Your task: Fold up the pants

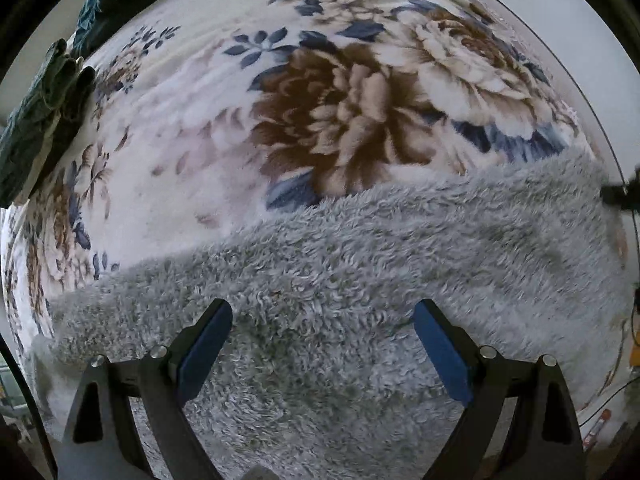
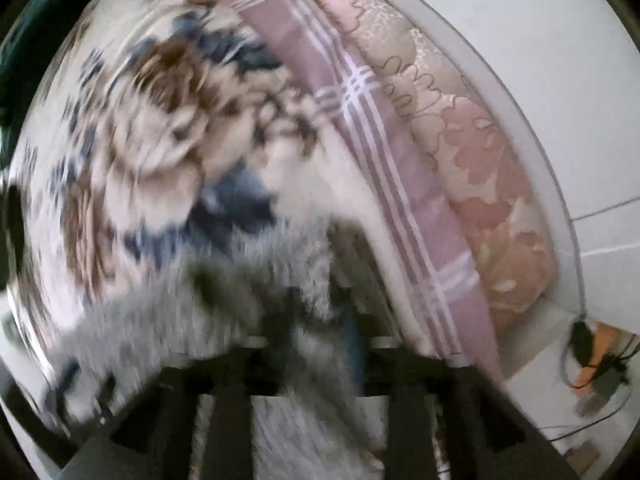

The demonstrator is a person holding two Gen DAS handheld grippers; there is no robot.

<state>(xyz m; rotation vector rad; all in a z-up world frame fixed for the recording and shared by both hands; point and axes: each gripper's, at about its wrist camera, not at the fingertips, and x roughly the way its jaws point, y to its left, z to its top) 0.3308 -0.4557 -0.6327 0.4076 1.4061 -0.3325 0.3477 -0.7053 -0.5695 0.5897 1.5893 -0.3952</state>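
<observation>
The grey fluffy pants (image 1: 360,264) are laid across the near part of the floral blanket (image 1: 192,152), and a dark green garment (image 1: 36,128) is seen at the far left edge of this blanket. Above the pants, the left gripper (image 1: 323,316) is held with its blue pads (image 1: 440,356) wide apart, and no cloth is caught between them. In the blurred right wrist view the pants (image 2: 168,320) are bunched around the right gripper (image 2: 320,344), whose fingers are partly parted, but it cannot be told if the fleece is pinched; a striped pink quilt (image 2: 400,184) is folded beyond the blanket (image 2: 152,140).
</observation>
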